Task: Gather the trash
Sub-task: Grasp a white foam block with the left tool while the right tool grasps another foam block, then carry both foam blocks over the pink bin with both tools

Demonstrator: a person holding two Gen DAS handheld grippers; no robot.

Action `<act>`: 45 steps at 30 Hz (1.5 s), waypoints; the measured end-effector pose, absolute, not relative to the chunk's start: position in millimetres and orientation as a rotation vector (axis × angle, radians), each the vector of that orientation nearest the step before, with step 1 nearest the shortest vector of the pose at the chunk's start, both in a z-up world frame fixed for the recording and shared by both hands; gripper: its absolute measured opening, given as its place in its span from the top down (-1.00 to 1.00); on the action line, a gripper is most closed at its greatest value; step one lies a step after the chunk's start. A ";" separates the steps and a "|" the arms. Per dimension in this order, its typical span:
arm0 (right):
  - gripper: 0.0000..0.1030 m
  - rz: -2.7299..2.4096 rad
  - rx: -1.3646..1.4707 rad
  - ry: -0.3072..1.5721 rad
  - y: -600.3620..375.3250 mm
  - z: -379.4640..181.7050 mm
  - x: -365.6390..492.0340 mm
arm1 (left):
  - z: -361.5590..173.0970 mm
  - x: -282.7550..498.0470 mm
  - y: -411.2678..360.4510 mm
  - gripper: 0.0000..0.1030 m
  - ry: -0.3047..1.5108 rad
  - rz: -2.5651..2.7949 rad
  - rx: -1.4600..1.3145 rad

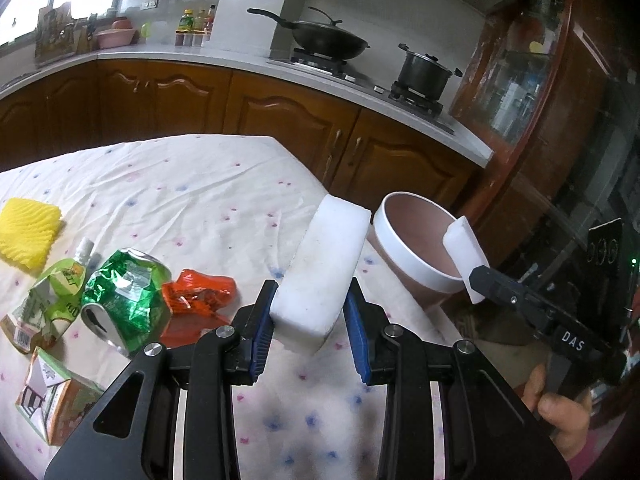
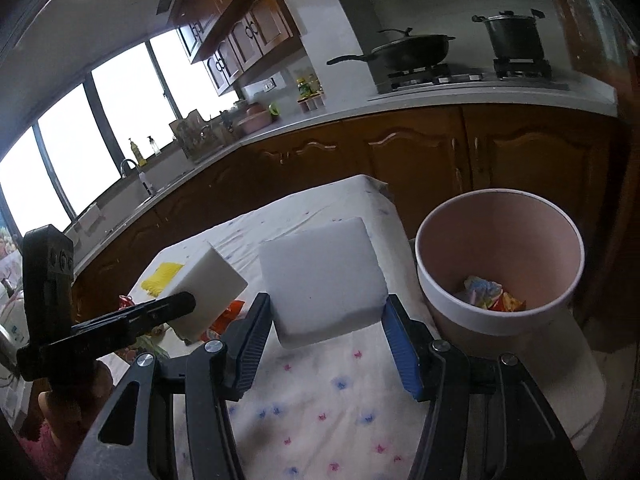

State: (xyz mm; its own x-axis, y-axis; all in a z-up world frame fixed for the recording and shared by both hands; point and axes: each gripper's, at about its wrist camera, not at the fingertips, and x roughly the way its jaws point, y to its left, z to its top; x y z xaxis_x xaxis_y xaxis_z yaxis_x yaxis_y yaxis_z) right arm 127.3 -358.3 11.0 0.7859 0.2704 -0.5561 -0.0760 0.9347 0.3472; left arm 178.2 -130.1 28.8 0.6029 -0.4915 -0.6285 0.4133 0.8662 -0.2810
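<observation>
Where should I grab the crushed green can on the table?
Take the green can across its crumpled middle, coming from above. It lies on its side with the silver end toward the camera, so the dented waist is the narrowest span. The orange wrapper crowds its right side, so keep the fingers off that flank.

White foam block (image 1: 320, 276) between left tongs (image 1: 310, 320)
</observation>
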 end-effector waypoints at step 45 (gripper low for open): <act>-0.13 0.005 0.381 0.626 -445.6 11.4 112.0 | 39.2 201.7 -233.2 0.39 0.780 -0.657 -0.012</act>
